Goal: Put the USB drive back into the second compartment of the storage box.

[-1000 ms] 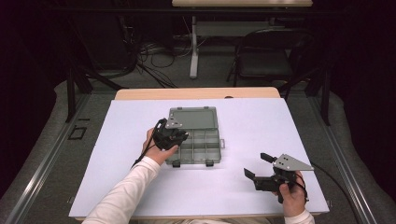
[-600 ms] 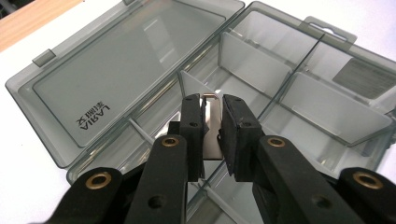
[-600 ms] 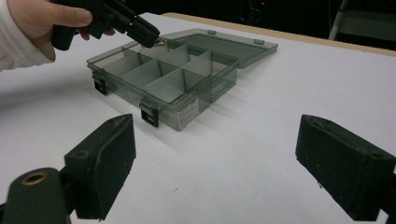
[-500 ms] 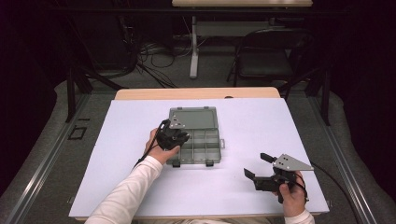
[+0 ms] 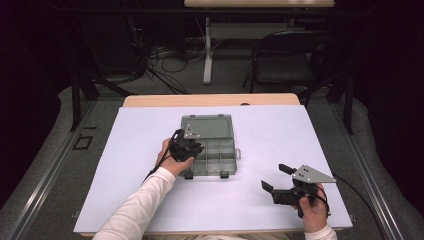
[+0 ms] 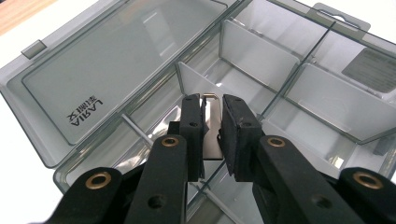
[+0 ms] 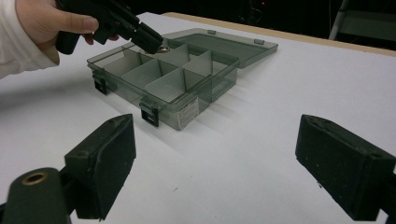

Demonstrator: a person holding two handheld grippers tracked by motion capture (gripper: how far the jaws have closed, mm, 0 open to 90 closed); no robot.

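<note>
Divider plate [image 6: 212, 126], small and metallic, is seen in the left gripper view clamped upright between the jaws of the left gripper [image 6: 211, 128], above the compartments of the open organizer box [image 6: 299, 70]. In the high view, that gripper [image 5: 189, 148] is held over the box's left side [image 5: 220, 160] on the white table [image 5: 125, 165], while the right gripper [image 5: 280, 181] is rested near the front edge. In the right gripper view, its jaws are spread wide, nothing between them, with the box [image 7: 187, 88] ahead.

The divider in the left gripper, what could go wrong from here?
The left gripper pinches the thin divider only by its lower part, so it may tilt or slip when pushed into its slot. The organizer box sits loose on the white table; the right gripper is open and away, so pressing could slide the box.
</note>
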